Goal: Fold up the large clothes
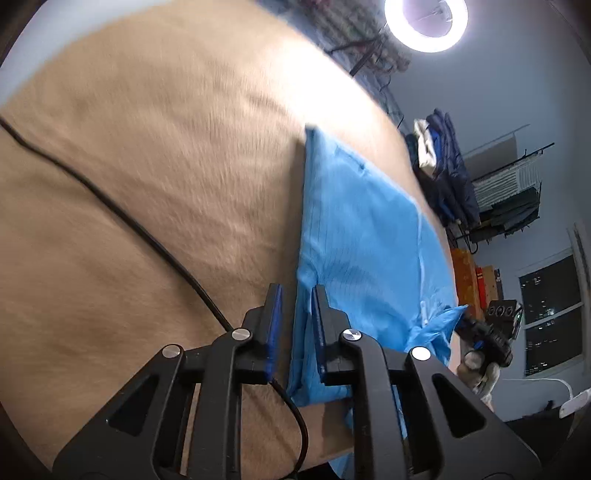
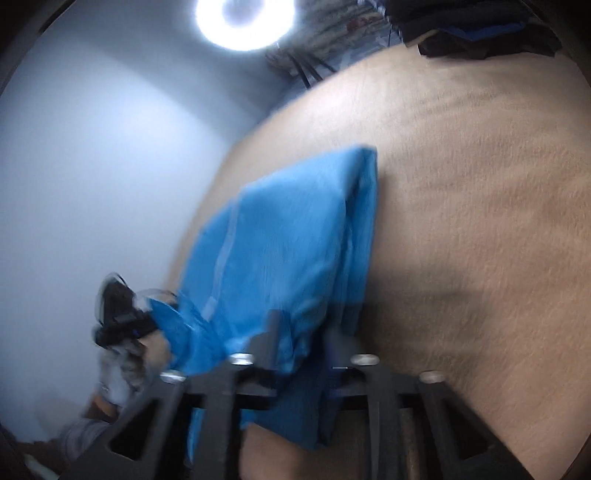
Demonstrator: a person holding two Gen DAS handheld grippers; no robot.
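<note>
While the blue garment lies folded in a long strip on the tan blanket, I hold its near end with both grippers. In my left wrist view the strip runs from the bottom centre of the frame up to a squared corner right of centre, with the blanket filling the left half. My left gripper stands at the bottom centre, its jaws drawn close together with the cloth's left edge pinched between the blue pads. A black cable curves across the blanket from the left edge down to the gripper. At the right edge of that frame my right gripper shows small and dark, with a gloved hand below it and a bunched corner of cloth at its tip. A ring light glows at the top right; stacked clothes sit on a rack along the right side.

The right wrist view is blurred. There the garment hangs from the middle of the frame down through my right gripper's jaws, which stand partly apart with a thick fold of cloth filling the gap. My left gripper appears at the lower left, gripping the cloth's other corner.
</note>
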